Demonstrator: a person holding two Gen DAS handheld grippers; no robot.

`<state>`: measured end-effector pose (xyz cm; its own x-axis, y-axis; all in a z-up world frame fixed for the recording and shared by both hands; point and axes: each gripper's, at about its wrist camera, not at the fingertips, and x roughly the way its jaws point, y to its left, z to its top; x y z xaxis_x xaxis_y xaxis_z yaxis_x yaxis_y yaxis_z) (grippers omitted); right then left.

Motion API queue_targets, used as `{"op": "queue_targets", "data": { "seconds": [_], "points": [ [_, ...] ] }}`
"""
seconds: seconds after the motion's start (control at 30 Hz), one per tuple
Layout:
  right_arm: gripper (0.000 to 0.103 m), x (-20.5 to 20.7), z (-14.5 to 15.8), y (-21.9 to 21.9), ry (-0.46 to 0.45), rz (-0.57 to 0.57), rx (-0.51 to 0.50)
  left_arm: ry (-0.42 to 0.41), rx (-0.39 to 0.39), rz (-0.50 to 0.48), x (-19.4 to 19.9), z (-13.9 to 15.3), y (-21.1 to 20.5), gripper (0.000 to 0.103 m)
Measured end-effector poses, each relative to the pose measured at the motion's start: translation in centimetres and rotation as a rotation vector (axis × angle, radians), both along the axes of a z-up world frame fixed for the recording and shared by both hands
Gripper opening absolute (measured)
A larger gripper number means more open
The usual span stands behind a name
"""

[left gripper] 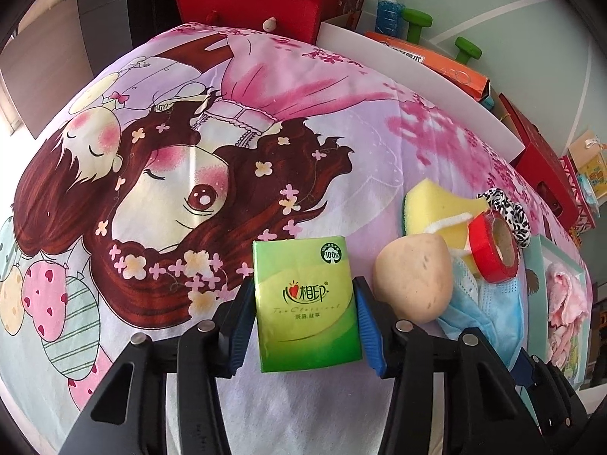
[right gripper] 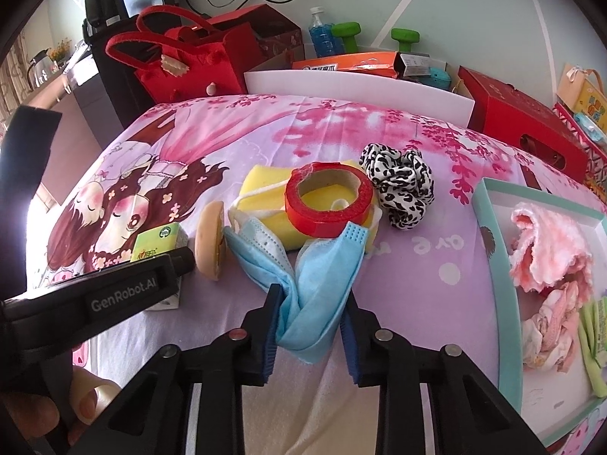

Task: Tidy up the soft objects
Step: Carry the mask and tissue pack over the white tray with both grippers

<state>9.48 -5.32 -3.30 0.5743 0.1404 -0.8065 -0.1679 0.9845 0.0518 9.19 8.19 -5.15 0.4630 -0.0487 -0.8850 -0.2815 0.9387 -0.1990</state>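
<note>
A cartoon-print bedsheet [left gripper: 265, 121] carries everything. Near its right edge sits a teal tray [right gripper: 489, 235] holding pink cloths [right gripper: 546, 242]. The right gripper [right gripper: 309, 326] is clamped on a blue face mask [right gripper: 322, 284] near the front edge. The left gripper [left gripper: 305, 322] pinches a green tissue pack [left gripper: 307, 303] just beside a tan sponge puff [left gripper: 413, 276].

tissue pack [left gripper: 307, 303]: glossy plastic wrap | face mask [right gripper: 315, 288]: soft matt nonwoven cloth | sponge [left gripper: 432, 204]: porous foam | tape roll [right gripper: 328, 199]: shiny red, cardboard core
</note>
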Motion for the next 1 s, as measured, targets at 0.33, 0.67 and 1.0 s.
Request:
{"op": "queue_targets", "data": {
  "seconds": [0.33,0.67,1.0],
  "points": [
    [0.024,-0.6,1.5,-0.9,-0.047,-0.017,0.020,-0.036,-0.015,0.004,-0.5,1.1,0.4,0.051],
    [0.023,-2.2,5.2,-2.4,-0.165,-0.050,0.044,-0.147,-0.014,0.026,-2.1,5.1,1.1,0.051],
    [0.022,-3.7,8.1,-4.3,-0.257,-0.085,0.084,-0.223,-0.001,0.020,-3.2,7.9,0.6,0.051]
  ]
}}
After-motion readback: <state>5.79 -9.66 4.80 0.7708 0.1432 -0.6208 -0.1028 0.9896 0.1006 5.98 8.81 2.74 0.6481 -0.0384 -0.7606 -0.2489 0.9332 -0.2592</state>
